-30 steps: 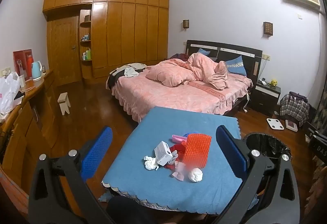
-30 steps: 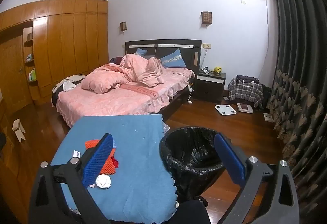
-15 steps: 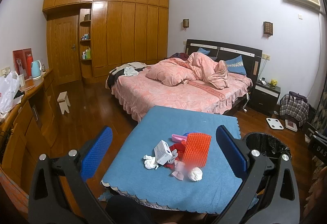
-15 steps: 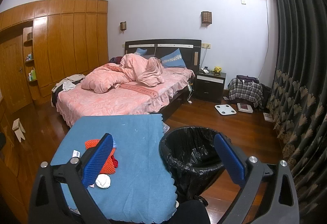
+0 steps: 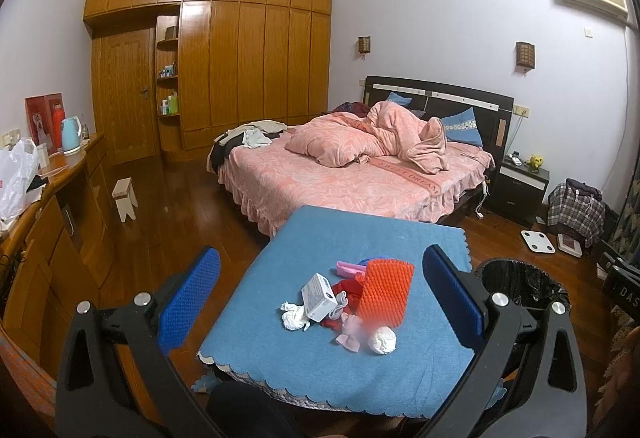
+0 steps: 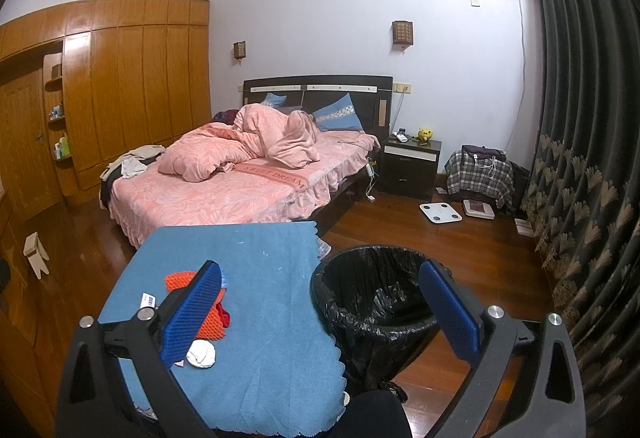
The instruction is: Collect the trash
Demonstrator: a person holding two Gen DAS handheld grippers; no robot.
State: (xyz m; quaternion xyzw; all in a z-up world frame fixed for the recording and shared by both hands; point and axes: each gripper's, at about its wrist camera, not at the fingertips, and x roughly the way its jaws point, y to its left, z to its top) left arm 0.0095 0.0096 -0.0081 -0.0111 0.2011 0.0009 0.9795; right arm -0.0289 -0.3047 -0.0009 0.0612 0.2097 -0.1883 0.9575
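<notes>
I'm holding both grippers, left (image 5: 320, 294) and right (image 6: 320, 308), wide and empty, aiming left at the crumpled white paper ball (image 5: 382, 339) nearest the black-lined bin (image 6: 372, 302).

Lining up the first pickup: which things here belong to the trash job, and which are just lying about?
Job: crumpled tissue, white paper ball, small white box, black-lined bin.

Lying about: orange mat, bathroom scale, wooden stool.
</notes>
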